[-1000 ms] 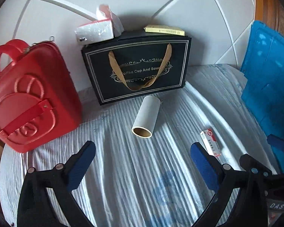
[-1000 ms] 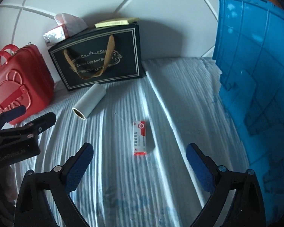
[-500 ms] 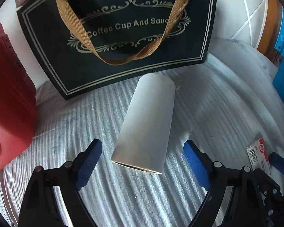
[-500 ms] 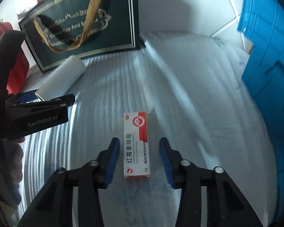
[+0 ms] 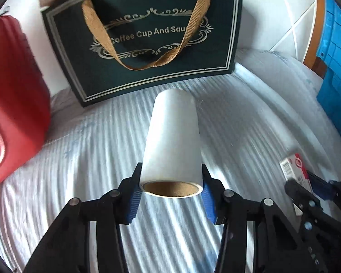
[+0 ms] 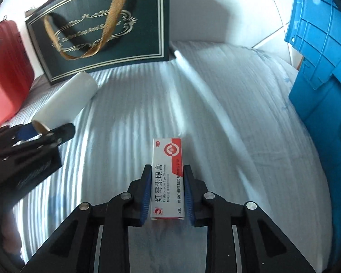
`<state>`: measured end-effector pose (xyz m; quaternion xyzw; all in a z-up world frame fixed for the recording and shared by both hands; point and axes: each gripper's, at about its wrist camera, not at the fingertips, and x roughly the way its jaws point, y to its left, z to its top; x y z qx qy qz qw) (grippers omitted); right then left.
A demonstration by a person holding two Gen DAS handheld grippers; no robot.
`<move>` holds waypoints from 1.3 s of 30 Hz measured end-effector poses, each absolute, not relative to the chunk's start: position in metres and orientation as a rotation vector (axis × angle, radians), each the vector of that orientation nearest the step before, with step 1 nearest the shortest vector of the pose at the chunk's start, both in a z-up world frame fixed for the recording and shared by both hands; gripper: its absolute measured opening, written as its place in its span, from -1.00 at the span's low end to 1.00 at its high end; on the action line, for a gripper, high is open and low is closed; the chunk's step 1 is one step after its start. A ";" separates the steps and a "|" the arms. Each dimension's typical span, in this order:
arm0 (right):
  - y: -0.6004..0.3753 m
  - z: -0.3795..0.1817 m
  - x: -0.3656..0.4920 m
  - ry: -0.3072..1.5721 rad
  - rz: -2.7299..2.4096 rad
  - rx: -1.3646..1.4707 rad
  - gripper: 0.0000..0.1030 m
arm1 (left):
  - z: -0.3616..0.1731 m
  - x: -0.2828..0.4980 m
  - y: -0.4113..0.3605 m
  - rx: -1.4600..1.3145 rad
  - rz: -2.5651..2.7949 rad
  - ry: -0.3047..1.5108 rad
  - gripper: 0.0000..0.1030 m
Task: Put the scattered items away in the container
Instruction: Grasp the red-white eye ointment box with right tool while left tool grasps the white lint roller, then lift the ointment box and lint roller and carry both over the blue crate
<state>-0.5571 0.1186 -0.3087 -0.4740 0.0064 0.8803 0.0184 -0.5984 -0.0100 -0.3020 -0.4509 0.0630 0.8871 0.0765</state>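
One white ribbed bedcover (image 6: 216, 113) lies under everything. On it I count one blue crate (image 6: 325, 95) at my right, one red case (image 5: 13, 104) at my left, and one dark gift bag (image 5: 147, 45) standing between them at the back. My left gripper (image 5: 170, 195) clamps one white paper roll (image 5: 172, 141) at its near end. My right gripper (image 6: 168, 188) pinches one ointment box (image 6: 167, 177), its far end past the pads.

White paper roll (image 5: 174, 141) with brown core; white-and-red ointment box (image 6: 168, 177); dark green gift bag (image 5: 147, 38), gold trim; red case (image 5: 13, 104); blue crate (image 6: 322, 72); white striped bedsheet (image 6: 227, 118).
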 end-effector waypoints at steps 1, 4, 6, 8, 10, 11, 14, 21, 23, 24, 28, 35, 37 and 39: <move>0.117 -0.304 -0.552 0.022 2.744 -1.467 -0.50 | -0.294 -0.590 -0.012 -1.349 2.668 0.176 -0.12; 0.112 -0.280 -0.531 0.023 2.793 -1.424 -0.50 | -0.268 -0.558 -0.020 -1.337 2.703 0.125 -0.13; 0.108 -0.256 -0.515 0.013 2.846 -1.374 -0.50 | -0.249 -0.537 -0.024 -1.318 2.729 0.103 -0.13; 0.106 -0.232 -0.498 0.004 2.896 -1.316 -0.50 | -0.228 -0.516 -0.026 -1.288 2.757 0.090 -0.15; 0.103 -0.203 -0.476 -0.002 2.952 -1.245 -0.50 | -0.204 -0.492 -0.027 -1.243 2.796 0.080 -0.16; 0.104 -0.190 -0.466 0.000 2.977 -1.215 -0.50 | -0.191 -0.478 -0.027 -1.216 2.818 0.077 -0.16; 0.108 -0.147 -0.427 0.003 3.052 -1.111 -0.50 | -0.151 -0.434 -0.026 -1.133 2.871 0.071 -0.17; 0.136 -0.071 -0.346 -0.009 3.208 -0.925 -0.50 | -0.072 -0.341 -0.002 -0.941 3.008 0.051 -0.19; 0.152 -0.049 -0.324 -0.022 3.236 -0.874 -0.50 | -0.052 -0.323 0.013 -0.892 3.028 0.037 -0.19; 0.163 -0.038 -0.310 -0.031 3.246 -0.835 -0.50 | -0.042 -0.312 0.021 -0.858 3.034 0.026 -0.20; 0.210 0.002 -0.257 -0.017 3.215 -0.692 -0.50 | -0.003 -0.269 0.063 -0.718 2.975 0.011 -0.22; 0.321 0.035 -0.193 -0.028 2.977 -0.576 -0.50 | 0.043 -0.225 0.167 -0.533 2.750 -0.010 -0.54; 0.357 0.031 -0.191 -0.007 2.910 -0.589 -0.50 | 0.049 -0.232 0.217 -0.534 2.697 0.036 -0.54; 0.395 0.023 -0.195 0.065 2.881 -0.629 -0.50 | 0.047 -0.252 0.262 -0.592 2.676 0.080 -0.73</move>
